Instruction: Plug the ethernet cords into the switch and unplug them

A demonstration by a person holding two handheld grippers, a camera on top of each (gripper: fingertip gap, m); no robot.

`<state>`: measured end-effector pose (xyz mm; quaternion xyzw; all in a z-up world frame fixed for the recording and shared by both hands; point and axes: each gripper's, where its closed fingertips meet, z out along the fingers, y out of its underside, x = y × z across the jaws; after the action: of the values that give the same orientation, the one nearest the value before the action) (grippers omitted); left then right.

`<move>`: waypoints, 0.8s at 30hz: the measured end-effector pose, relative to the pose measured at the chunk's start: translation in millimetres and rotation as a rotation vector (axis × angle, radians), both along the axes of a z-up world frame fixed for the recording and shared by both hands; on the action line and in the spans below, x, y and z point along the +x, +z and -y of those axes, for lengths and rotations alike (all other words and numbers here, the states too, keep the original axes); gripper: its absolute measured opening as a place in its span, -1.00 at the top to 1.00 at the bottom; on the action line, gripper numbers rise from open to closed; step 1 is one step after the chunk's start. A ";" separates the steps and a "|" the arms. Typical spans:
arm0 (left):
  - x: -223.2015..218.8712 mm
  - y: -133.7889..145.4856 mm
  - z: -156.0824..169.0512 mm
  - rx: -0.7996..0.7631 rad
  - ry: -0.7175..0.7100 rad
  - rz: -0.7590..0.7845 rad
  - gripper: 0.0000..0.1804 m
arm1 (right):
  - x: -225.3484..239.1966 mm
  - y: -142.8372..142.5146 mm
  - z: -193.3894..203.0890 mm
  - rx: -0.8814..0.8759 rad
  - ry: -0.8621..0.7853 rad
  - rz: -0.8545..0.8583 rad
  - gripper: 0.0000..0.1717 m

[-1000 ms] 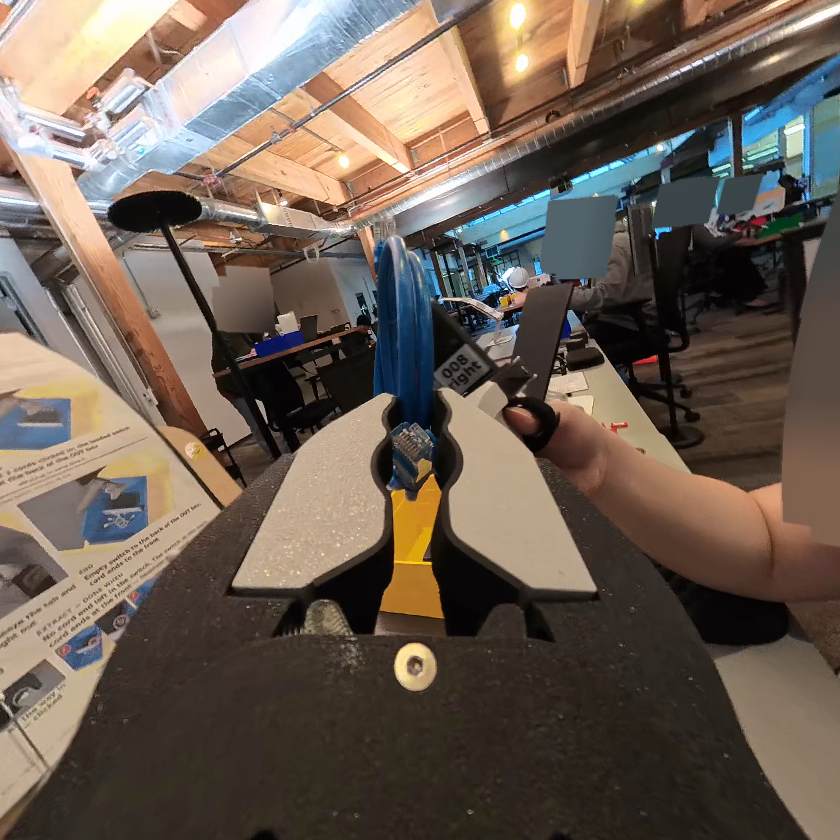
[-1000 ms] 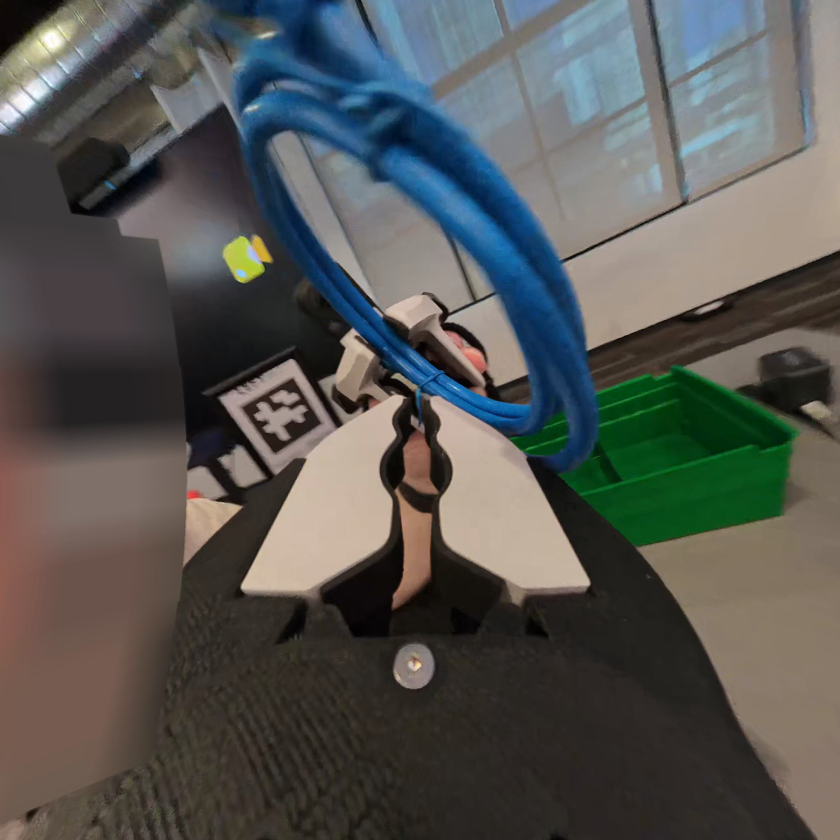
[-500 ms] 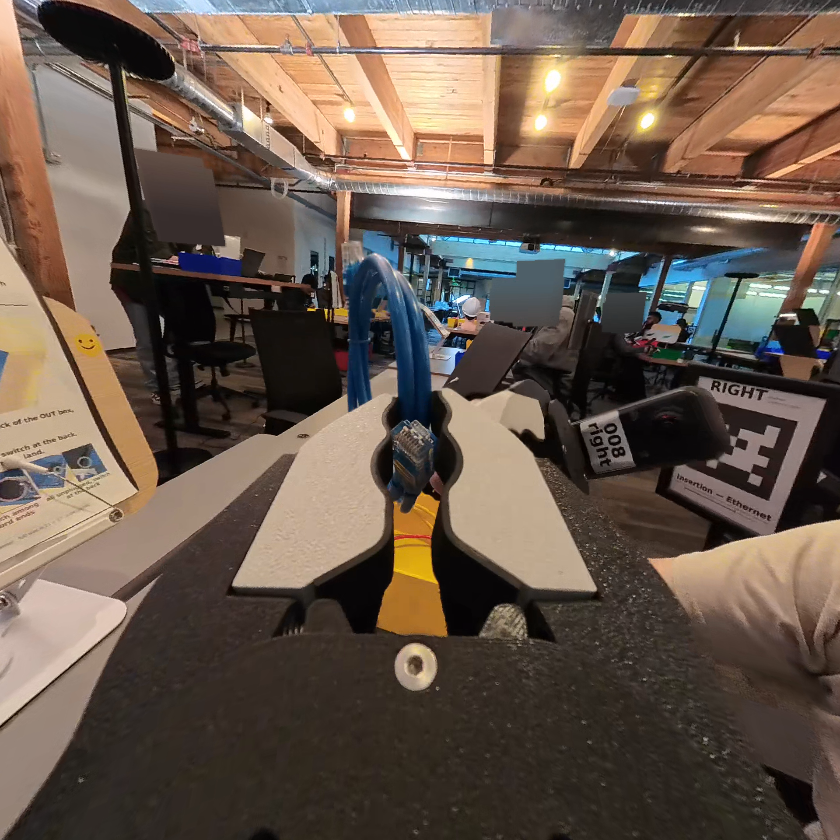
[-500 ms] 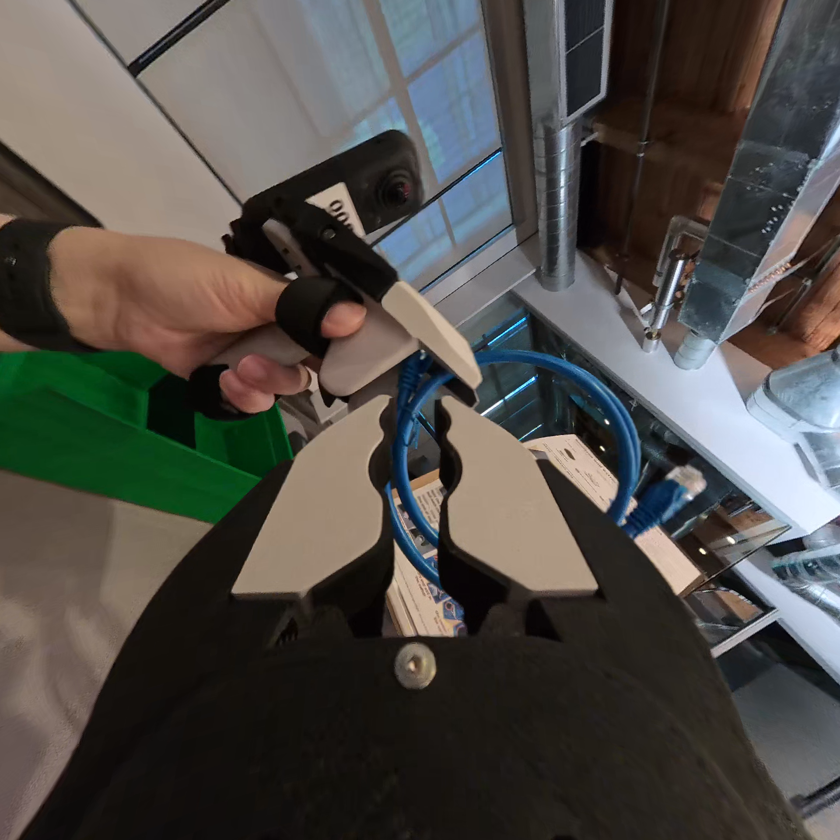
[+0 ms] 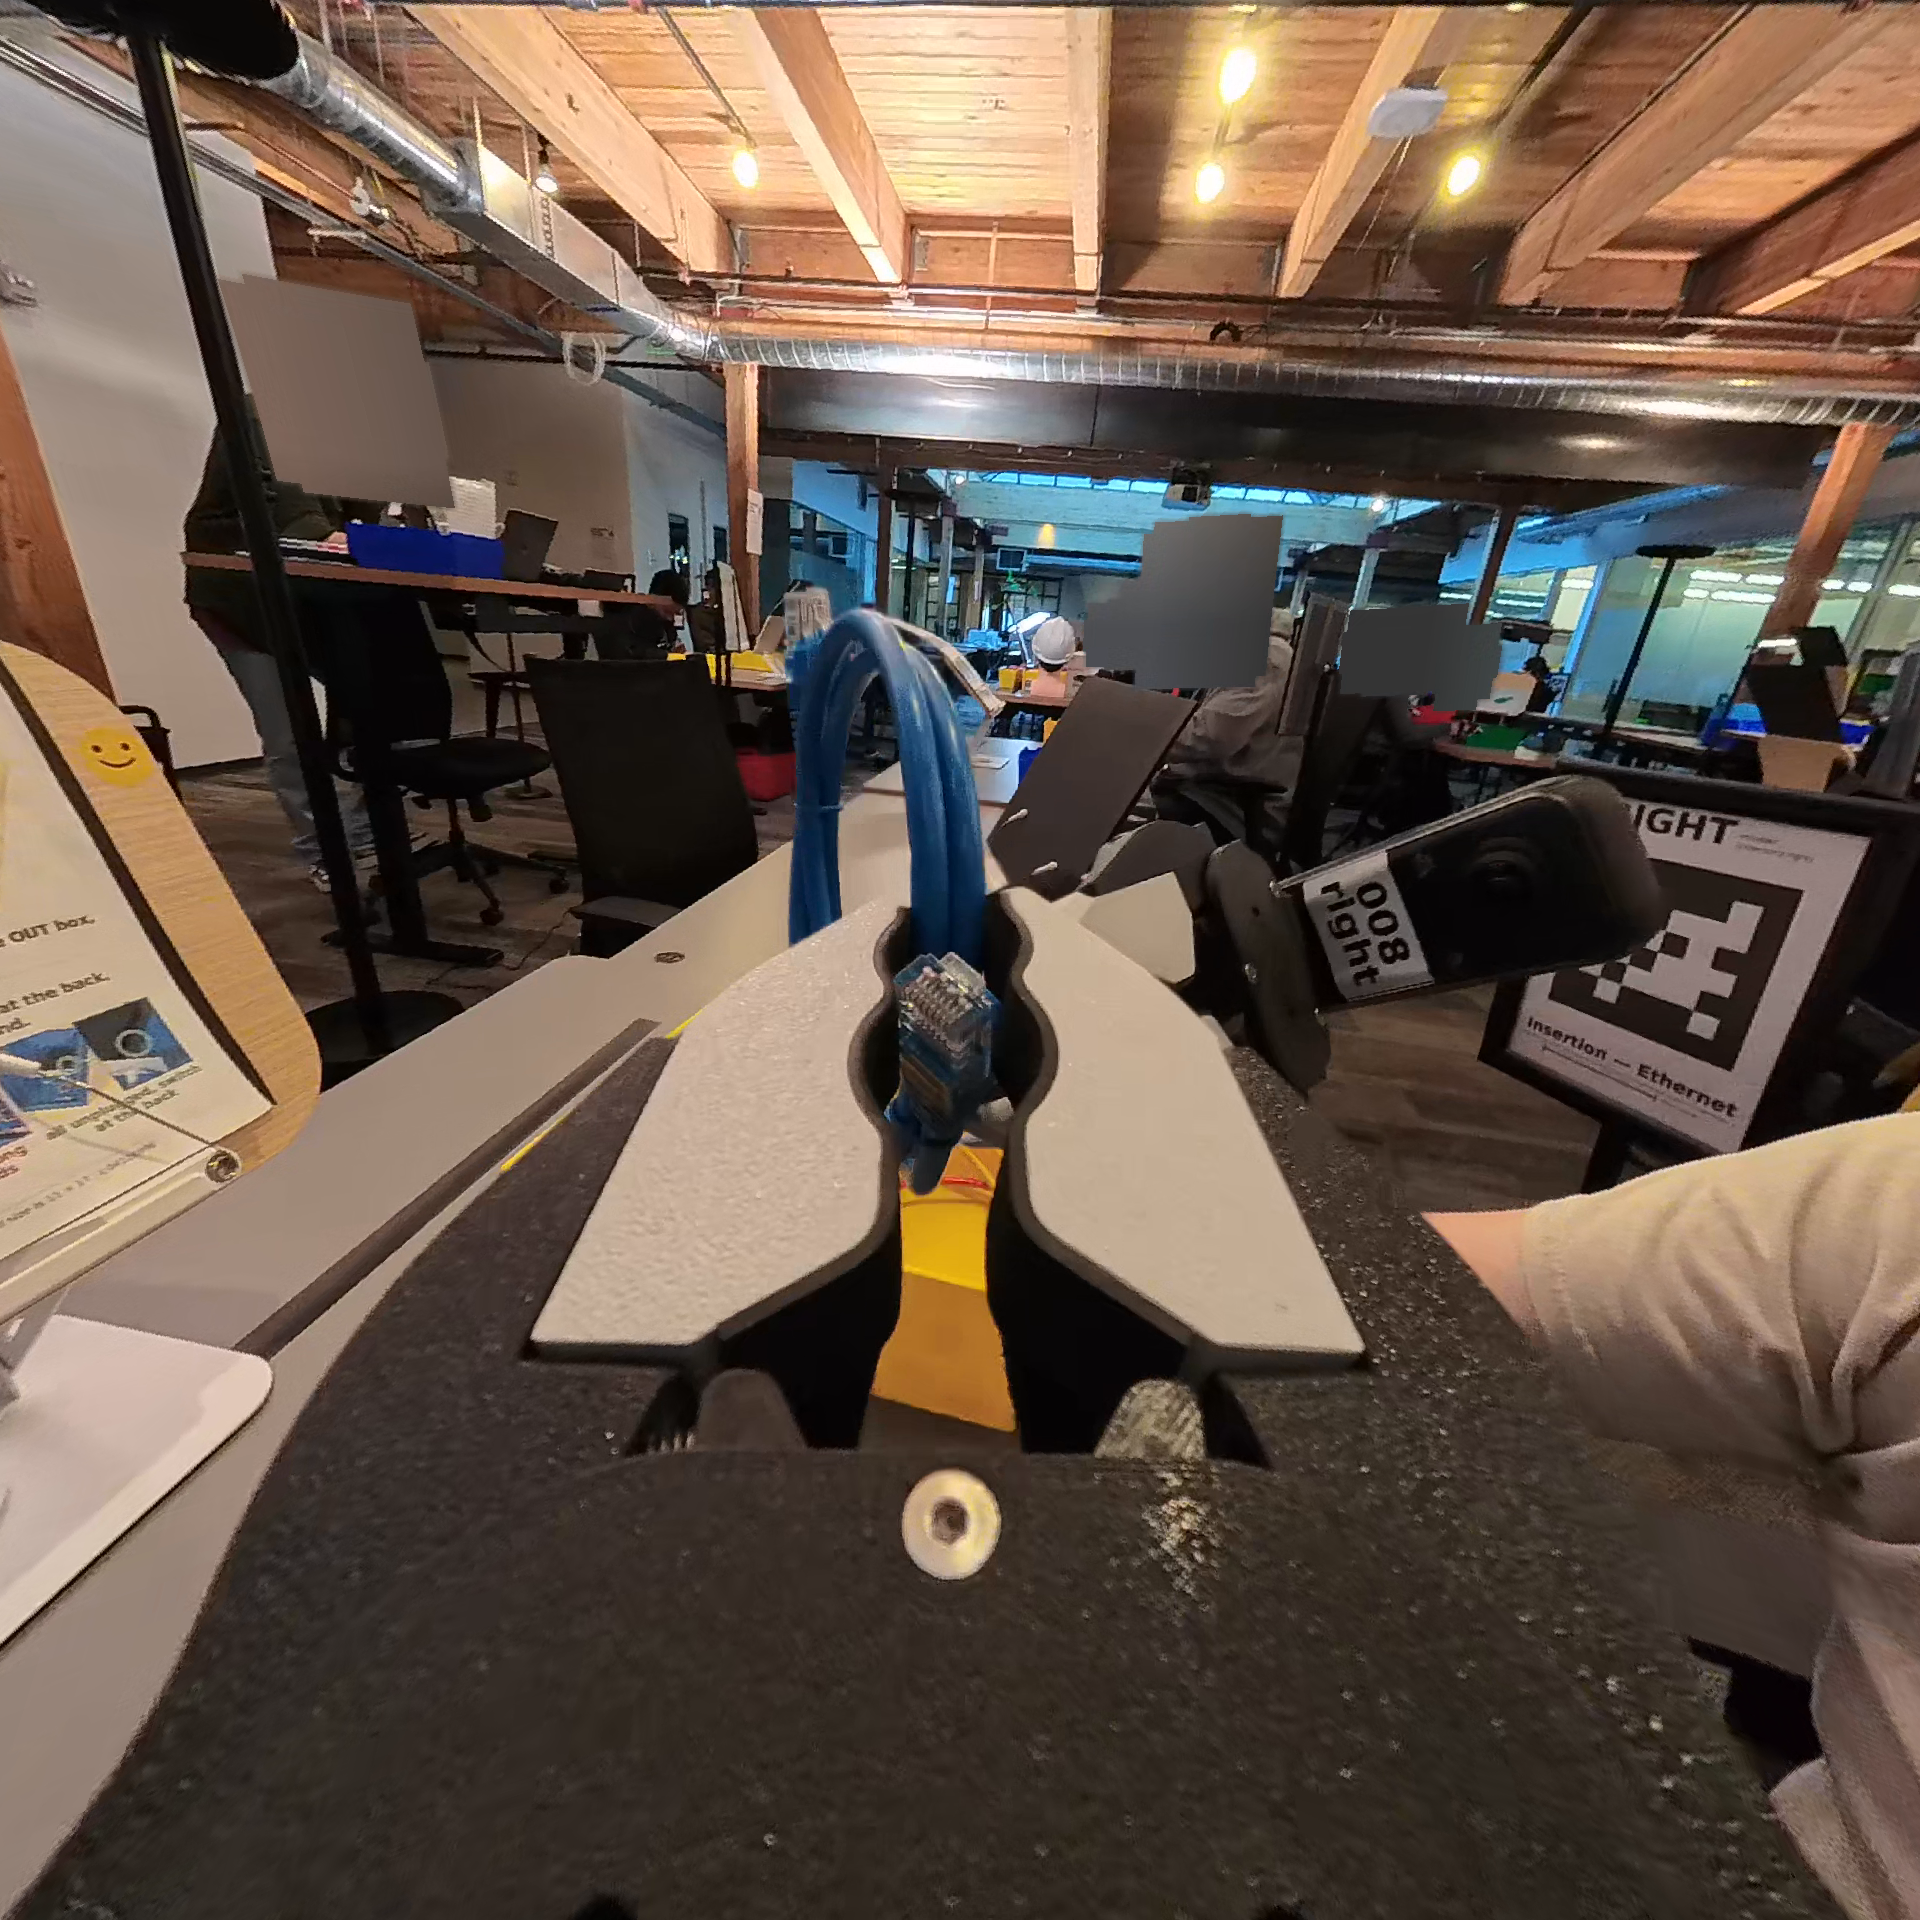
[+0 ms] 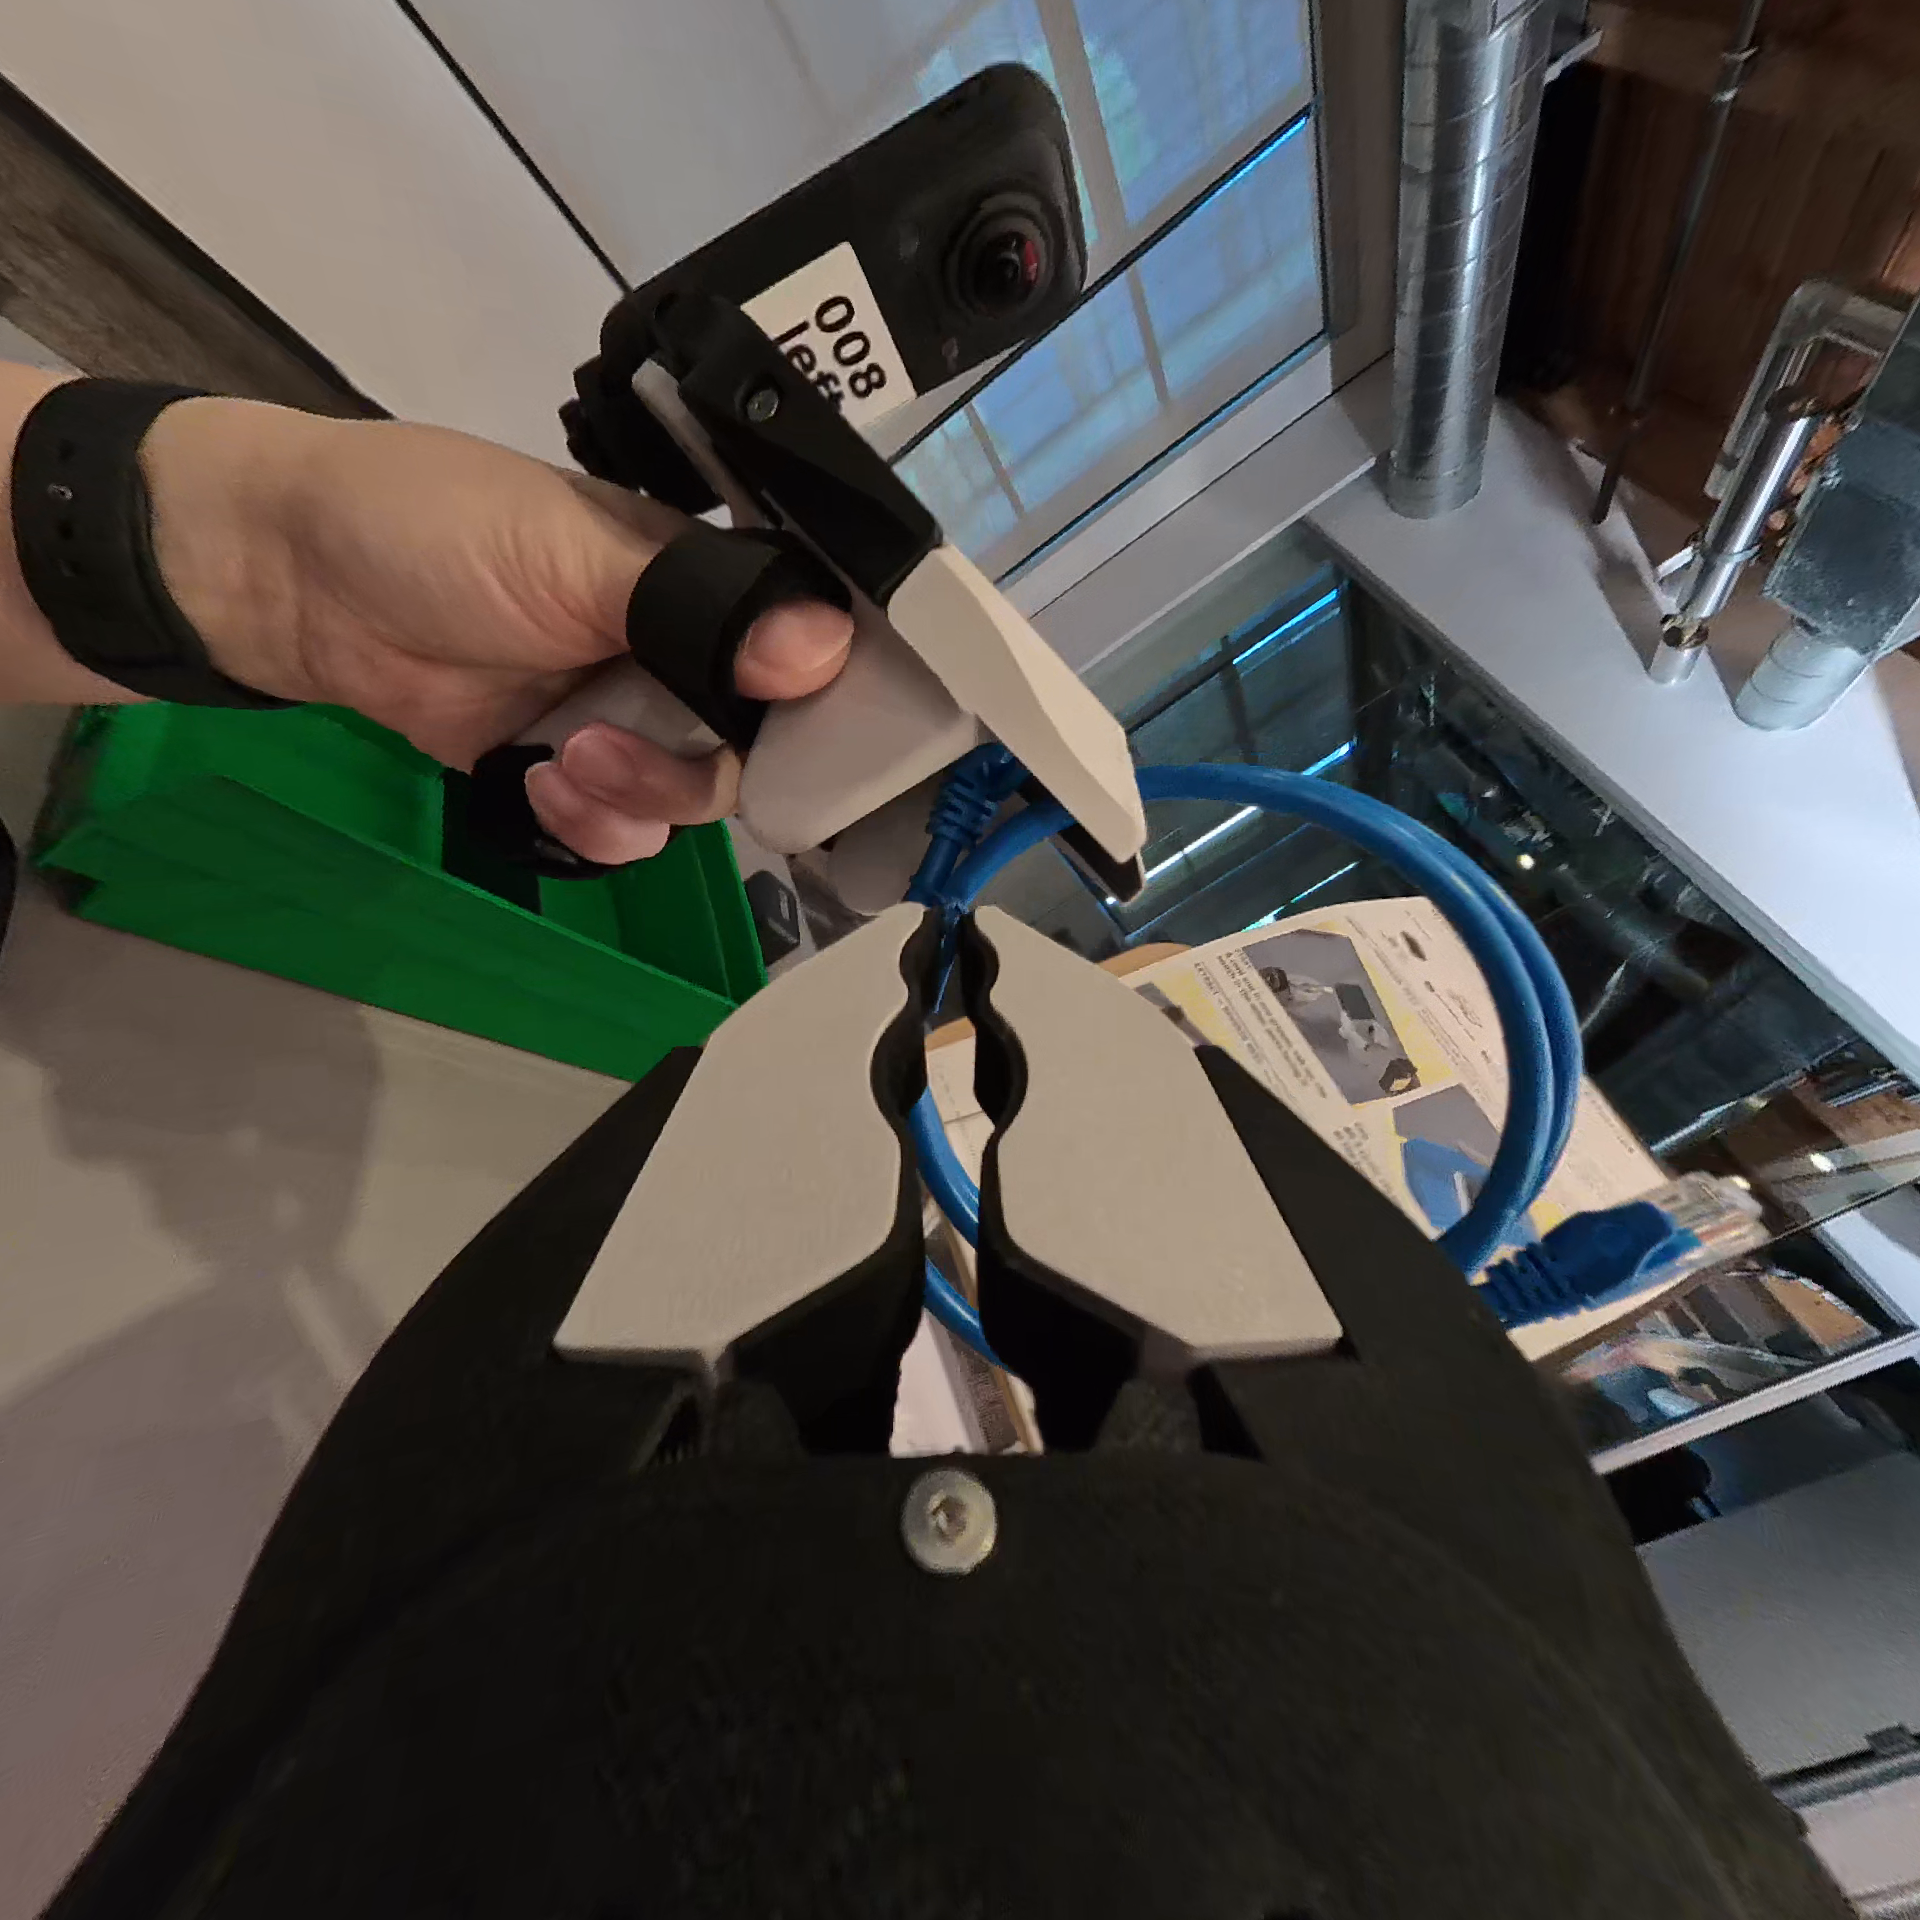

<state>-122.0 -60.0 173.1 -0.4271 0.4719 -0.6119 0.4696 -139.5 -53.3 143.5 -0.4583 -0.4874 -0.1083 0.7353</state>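
A coiled blue ethernet cord (image 5: 914, 790) was held aloft between two hand-held grippers above a grey table (image 5: 582, 997). The left gripper (image 5: 943, 1023) was clenched on the cord's blue plug (image 5: 940, 1023), which was seated in the notch between the grey fingers (image 5: 769, 1101), its contacts turned toward the camera, while the looped cable rose from the fingertips.

In the right wrist view, the right gripper (image 6: 943, 935) was seen nearly closed, its tips nipped on a thin blue tie (image 6: 943, 951) binding the coil just below the boot of the plug held by the other tool. The coil (image 6: 1517, 997) hung out to the right, and the cord's second plug (image 6: 1621, 1242) dangled free at its lower edge.

A hand (image 6: 416, 582) with a black wrist strap was seen gripping the left tool's handle. A green bin (image 6: 343, 883) stood on the table behind it, and a printed instruction sheet (image 6: 1351, 1029) lay beyond the coil. A framed marker sign (image 5: 1673, 966) was visible to the right. No switch could be made out in either view.
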 end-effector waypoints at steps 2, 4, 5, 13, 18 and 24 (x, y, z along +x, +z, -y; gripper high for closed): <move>0.7 -1.4 -0.6 0.013 0.010 -0.007 0.86 | -0.7 -2.3 -1.1 -0.117 0.041 -0.058 0.96; -0.2 -0.5 1.1 0.049 0.012 0.002 0.86 | -2.2 -1.3 1.0 -0.321 0.162 -0.201 0.96; -1.3 1.0 3.4 0.073 0.009 0.014 0.87 | -3.3 0.4 3.3 -0.420 0.238 -0.277 0.96; -19.4 18.0 19.6 0.404 0.120 0.159 0.86 | -17.7 17.5 15.4 -1.134 0.695 -0.899 0.96; -22.9 22.2 25.3 0.467 0.153 0.188 0.86 | -18.0 22.9 17.5 -1.389 0.978 -1.134 0.96; -21.9 21.9 8.3 0.337 0.174 0.137 0.86 | -16.9 25.1 10.9 -0.988 0.823 -0.941 0.78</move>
<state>-143.8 -68.4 195.0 -0.3392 0.4957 -0.5090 0.6166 -156.4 -64.2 168.6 -0.5120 -0.2476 0.6056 0.5566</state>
